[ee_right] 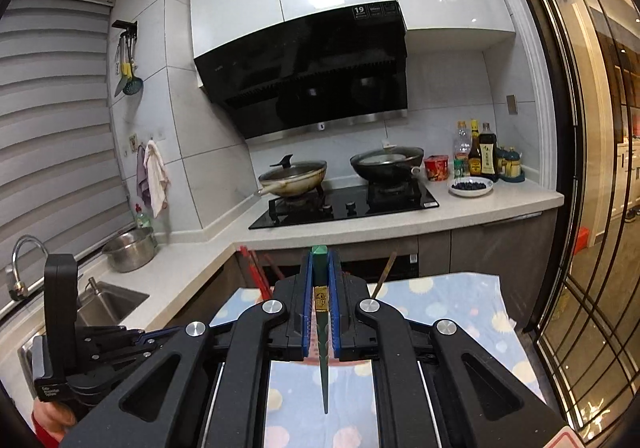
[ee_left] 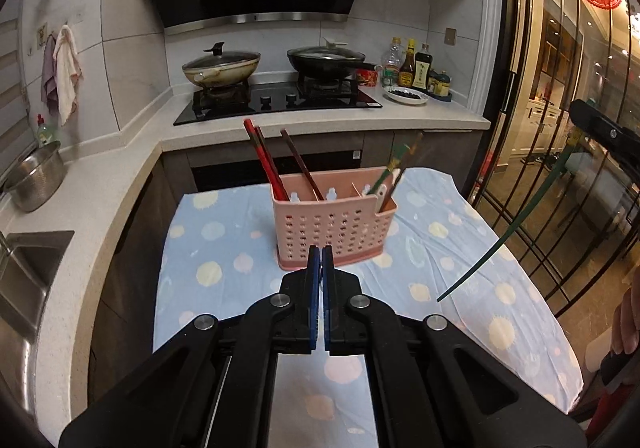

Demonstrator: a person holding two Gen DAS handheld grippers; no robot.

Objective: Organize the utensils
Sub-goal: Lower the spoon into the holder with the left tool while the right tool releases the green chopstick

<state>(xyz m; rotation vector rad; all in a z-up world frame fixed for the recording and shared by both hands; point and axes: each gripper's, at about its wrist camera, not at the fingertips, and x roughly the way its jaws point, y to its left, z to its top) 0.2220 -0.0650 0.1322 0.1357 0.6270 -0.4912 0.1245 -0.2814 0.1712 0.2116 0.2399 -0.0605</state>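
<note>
A pink perforated utensil holder stands on the table with the blue dotted cloth. Red chopsticks and a brown one lean in its left part; green and brown chopsticks stand in its right part. My left gripper is shut and empty, just in front of the holder. My right gripper is shut on a green chopstick, held in the air right of the holder; the chopstick also shows in the left wrist view, slanting down toward the cloth.
Behind the table runs a counter with a gas hob, two lidded pans, sauce bottles and a plate. A sink and steel pot are at left. A glass door is at right.
</note>
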